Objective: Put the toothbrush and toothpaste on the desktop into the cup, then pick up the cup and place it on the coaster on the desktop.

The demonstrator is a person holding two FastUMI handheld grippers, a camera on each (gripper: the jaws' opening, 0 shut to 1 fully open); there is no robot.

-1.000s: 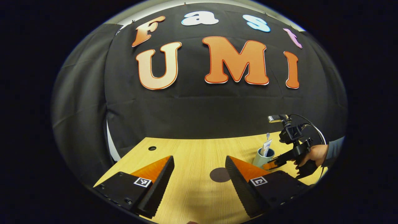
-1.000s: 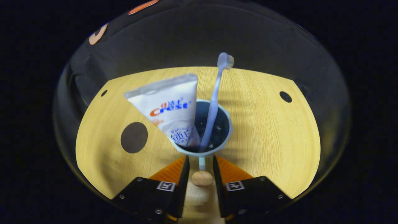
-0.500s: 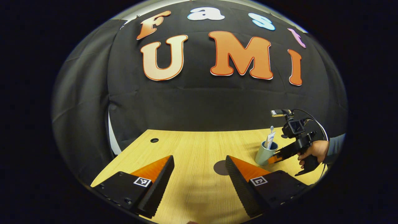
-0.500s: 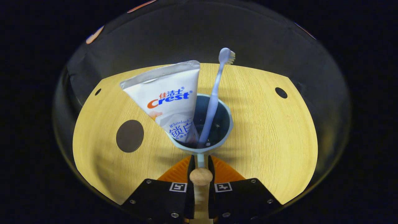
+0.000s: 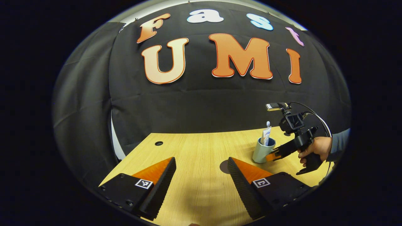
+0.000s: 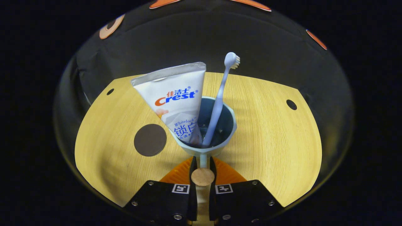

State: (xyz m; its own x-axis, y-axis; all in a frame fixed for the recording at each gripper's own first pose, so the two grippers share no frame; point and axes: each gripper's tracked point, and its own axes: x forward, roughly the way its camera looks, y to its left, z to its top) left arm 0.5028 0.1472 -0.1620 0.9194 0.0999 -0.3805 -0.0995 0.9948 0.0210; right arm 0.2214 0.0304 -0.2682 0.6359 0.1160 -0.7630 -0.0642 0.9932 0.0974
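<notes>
**Cup handle clamped by the right gripper, left gripper held wide**

In the right gripper view, the right gripper point(image 6: 203, 166) is seen closed narrowly on the slim handle of the pale blue-green cup point(image 6: 205, 131), both fingers pressed against it, with a round wooden knob point(image 6: 203, 176) lying between them. The white toothpaste tube point(image 6: 176, 100) and the pale blue toothbrush point(image 6: 220, 100) are stood in the cup, leaned apart. The dark round coaster point(image 6: 150, 140) is seen on the light wooden desktop point(image 6: 276, 141), near the cup's left side and apart from it.

In the left gripper view, the left gripper point(image 5: 201, 171) is held wide open with nothing between its fingers, and a hand point(image 5: 315, 150) in a grey sleeve point(image 5: 340, 147) is shown gripping the right gripper
</notes>
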